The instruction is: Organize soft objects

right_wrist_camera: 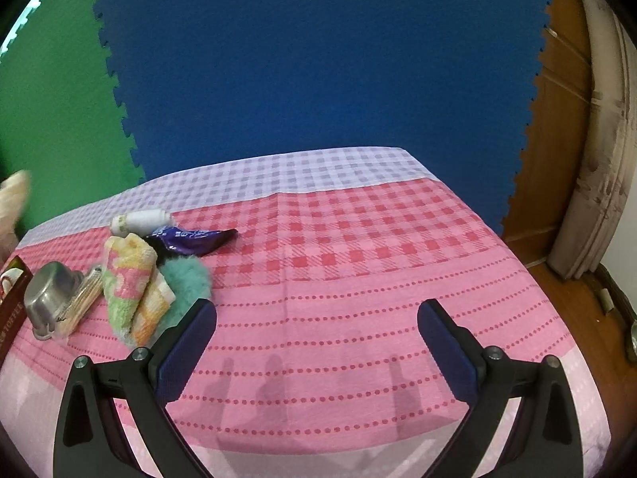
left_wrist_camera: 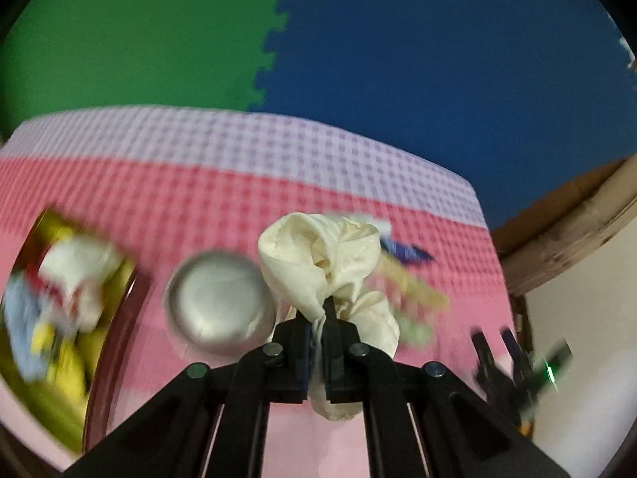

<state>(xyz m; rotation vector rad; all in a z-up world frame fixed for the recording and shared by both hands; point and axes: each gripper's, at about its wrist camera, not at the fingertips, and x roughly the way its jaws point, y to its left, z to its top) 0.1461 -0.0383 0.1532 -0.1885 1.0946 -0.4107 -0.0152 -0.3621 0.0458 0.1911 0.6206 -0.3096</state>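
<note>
The left tongs clench a crumpled cream cloth above the pink checked table; the right tongs gape wide, empty.

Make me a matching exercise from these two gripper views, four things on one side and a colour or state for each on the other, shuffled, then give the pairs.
Things:
1. left gripper
2. right gripper
3. steel bowl
4. fluffy puff

States or colours:
A. teal, partly under the folded towels
B. clamped on a cream cloth
C. tipped on its side beside a pack of wooden sticks
D. jaws wide apart, nothing between them

Pairs: 1-B, 2-D, 3-C, 4-A
</note>
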